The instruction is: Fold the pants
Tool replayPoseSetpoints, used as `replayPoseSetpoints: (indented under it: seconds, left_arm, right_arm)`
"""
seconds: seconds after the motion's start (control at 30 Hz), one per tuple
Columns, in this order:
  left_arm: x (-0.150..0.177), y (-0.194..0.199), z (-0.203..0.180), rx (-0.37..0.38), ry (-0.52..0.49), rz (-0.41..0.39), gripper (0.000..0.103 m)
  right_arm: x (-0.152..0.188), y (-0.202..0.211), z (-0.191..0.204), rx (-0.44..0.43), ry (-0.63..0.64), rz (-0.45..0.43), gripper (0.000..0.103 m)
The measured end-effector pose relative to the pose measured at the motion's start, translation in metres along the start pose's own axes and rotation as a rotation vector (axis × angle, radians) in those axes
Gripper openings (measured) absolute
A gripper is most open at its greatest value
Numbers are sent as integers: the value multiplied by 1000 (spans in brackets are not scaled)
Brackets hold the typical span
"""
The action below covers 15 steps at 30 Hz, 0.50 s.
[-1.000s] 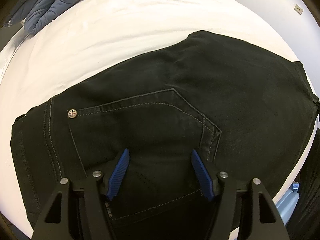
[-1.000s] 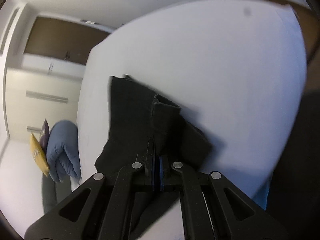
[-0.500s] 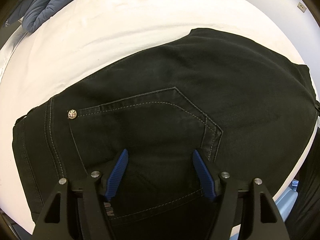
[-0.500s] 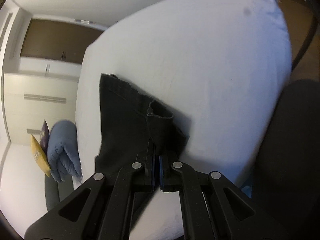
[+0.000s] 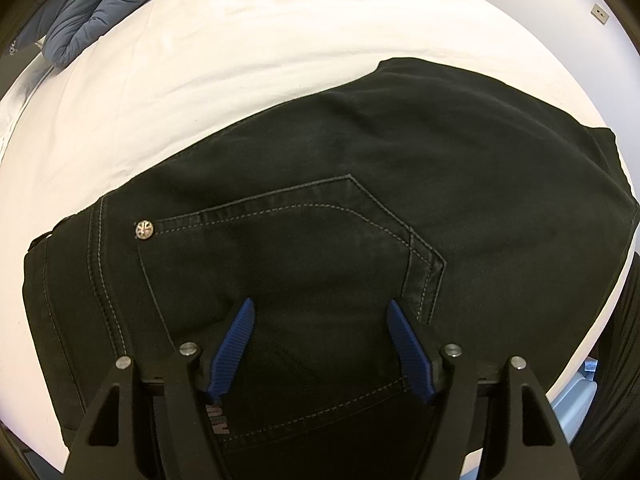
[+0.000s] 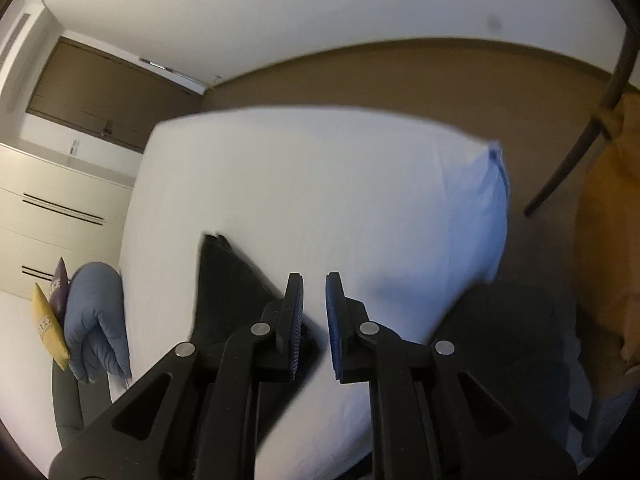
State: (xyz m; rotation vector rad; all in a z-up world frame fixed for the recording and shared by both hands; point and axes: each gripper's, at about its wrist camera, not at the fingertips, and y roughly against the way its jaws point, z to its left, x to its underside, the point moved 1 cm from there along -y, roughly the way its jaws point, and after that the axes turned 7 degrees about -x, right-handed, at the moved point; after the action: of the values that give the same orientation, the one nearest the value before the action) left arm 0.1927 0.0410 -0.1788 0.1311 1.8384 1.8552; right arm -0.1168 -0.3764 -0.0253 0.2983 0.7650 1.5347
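Left wrist view is showing us the pants (image 5: 360, 200), black denim lying flat on the white bed (image 5: 240, 60), with the back pocket (image 5: 288, 264) and its small metal rivet (image 5: 144, 230) facing up and the waistband end toward the left. We are hovering the left tool (image 5: 320, 312) just above the pocket with its blue pads spread well apart and nothing between them; whether it is touching the cloth we cannot tell. In the right wrist view we are holding the right tool (image 6: 314, 292) above the bed with its pads parted by a narrow gap and empty, while the pants (image 6: 228, 280) are lying as a dark folded strip just to its left. A blue quilted jacket (image 5: 92, 4) is resting at the far left edge of the bed. We are judging the denim to be fairly heavy and thick for cloth, soft enough to bend but stiff enough to hold a crease, and rough rather than slippery, so the ribbed pads should bite well. It is not fragile. We are thinking the best hold is at an edge or corner, such as the waistband or the hem end, where the layers can be pinched together. A pinch in the flat middle would likely gather only the top layer.
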Motion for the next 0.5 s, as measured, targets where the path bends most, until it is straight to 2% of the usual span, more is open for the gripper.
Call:
replayPoseSetpoints:
  seconds: [0.1,0.2,0.27,0.3,0.37,0.4,0.43,0.5]
  left_arm:
    - [0,1,-3,-3,5,1,72]
    - [0,1,-4,-8,10,2,72]
    - [-1,1,-6,-10,11,5,72]
    - [-1,1,-7,-11,9,5,72]
    - [-2,0,-8,-8,11,3,72]
    - [-3,1,-8,-8,11,1,73]
    - [-2,1,-9,-8,10,-5,73]
    - [0,2,-9,-9,8,-12,74]
  right_arm:
    - [4,-21,43,-34,142,79,11]
    - [23,-66,88,-127,245,242,11]
    - [43,-96,108,-137,317,341,11]
    - [52,-108,112,-116,351,362,11]
    - [67,-136,109,-22,402,417,11]
    - [73,-146,96,51,401,442,11]
    - [76,-150,82,84,391,449,11]
    - [74,-141,66,29,357,423,6]
